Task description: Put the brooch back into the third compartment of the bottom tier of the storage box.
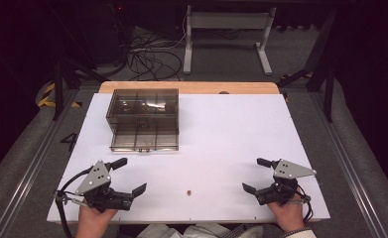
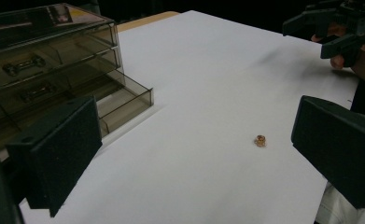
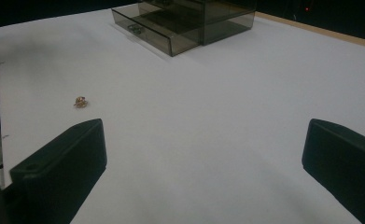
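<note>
A tiny gold-brown object (image 1: pixel 188 191) lies on the white table near its front edge, between my two grippers; it looks like a small ring (image 2: pixel 260 140) (image 3: pixel 80 101). A smoky transparent drawer box (image 1: pixel 143 118) stands at the back left, its bottom drawer (image 1: pixel 144 140) pulled out (image 2: pixel 124 100) (image 3: pixel 157 30). My left gripper (image 1: pixel 130 176) rests at the front left, open and holding nothing. My right gripper (image 1: pixel 252 175) rests at the front right, open too, jaws wide apart and bare. Both point toward the table's middle.
The white table top (image 1: pixel 231 129) has a wooden strip (image 1: pixel 189 87) along its far edge. Beyond it stand a white frame (image 1: pixel 226 34) and loose cables (image 1: pixel 147 57) on the floor. A person's hands hold both grippers at the near edge.
</note>
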`<action>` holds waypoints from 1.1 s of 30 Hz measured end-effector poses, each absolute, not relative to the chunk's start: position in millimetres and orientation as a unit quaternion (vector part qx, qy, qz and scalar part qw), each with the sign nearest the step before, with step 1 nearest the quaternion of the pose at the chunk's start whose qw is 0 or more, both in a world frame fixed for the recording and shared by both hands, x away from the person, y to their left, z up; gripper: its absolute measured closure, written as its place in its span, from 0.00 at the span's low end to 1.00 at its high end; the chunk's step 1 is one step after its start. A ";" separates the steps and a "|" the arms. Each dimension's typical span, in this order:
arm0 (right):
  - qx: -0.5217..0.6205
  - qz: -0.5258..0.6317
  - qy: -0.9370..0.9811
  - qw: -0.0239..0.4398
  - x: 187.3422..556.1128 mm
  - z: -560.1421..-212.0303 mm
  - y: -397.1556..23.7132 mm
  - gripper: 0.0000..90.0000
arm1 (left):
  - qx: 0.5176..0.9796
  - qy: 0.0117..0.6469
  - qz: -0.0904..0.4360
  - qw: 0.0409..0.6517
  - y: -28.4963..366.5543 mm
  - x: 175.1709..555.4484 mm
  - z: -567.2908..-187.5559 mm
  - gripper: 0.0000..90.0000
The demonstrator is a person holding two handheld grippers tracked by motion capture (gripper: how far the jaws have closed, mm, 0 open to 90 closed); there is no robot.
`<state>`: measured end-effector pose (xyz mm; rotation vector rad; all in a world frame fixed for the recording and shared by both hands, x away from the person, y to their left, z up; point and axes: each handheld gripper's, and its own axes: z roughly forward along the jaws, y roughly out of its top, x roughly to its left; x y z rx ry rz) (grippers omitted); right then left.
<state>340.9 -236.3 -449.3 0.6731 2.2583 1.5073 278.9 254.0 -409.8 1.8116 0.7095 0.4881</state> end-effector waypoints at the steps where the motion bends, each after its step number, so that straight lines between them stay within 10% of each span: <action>1: 0.236 0.529 0.796 0.173 341.0 -449.4 -236.2 0.01 | 0.762 0.299 0.200 0.538 252.5 279.8 -409.4 0.03; 33: 0.240 0.524 0.799 0.172 341.7 -450.5 -236.7 0.01 | 0.786 0.262 0.133 0.544 206.5 304.2 -399.1 0.03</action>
